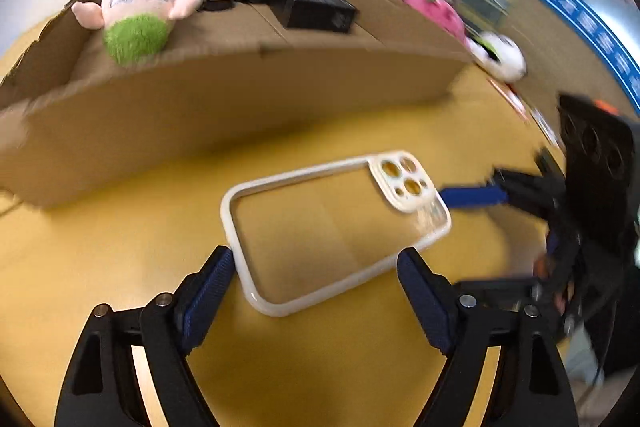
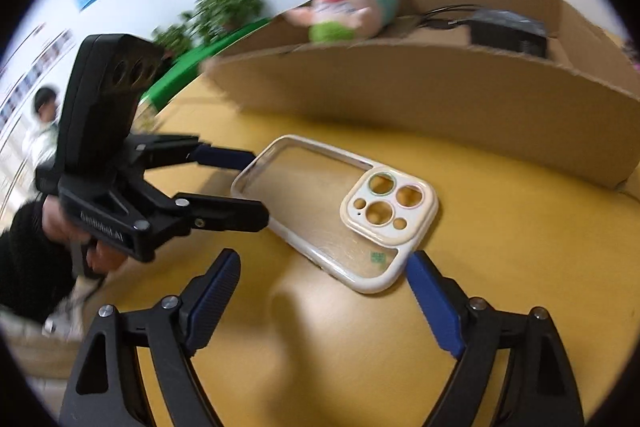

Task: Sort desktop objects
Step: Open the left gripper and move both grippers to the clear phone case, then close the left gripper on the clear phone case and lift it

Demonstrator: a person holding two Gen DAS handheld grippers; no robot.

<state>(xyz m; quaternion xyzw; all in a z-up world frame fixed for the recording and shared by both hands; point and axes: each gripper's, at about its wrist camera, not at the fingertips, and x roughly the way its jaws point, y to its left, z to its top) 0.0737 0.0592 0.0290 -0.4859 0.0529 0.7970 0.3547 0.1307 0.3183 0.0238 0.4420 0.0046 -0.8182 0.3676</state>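
A clear phone case with a white rim and cream camera block [image 1: 336, 227] lies flat on the yellow table; it also shows in the right wrist view [image 2: 324, 211]. My left gripper [image 1: 316, 267] is open, its pads on either side of the case's near end, not clamped; from the right wrist view the left gripper [image 2: 248, 187] straddles the case's far end. My right gripper [image 2: 324, 279] is open and empty, its fingertips just short of the case's camera end; it shows in the left wrist view [image 1: 476, 195] at the case's right.
A low cardboard box [image 1: 248, 83] stands behind the case, holding a pig plush [image 1: 138, 3] and a black power adapter [image 1: 316, 7] with cable. A pink and white plush [image 1: 480, 35] lies past the box's right end. A person [image 2: 40, 127] stands far left.
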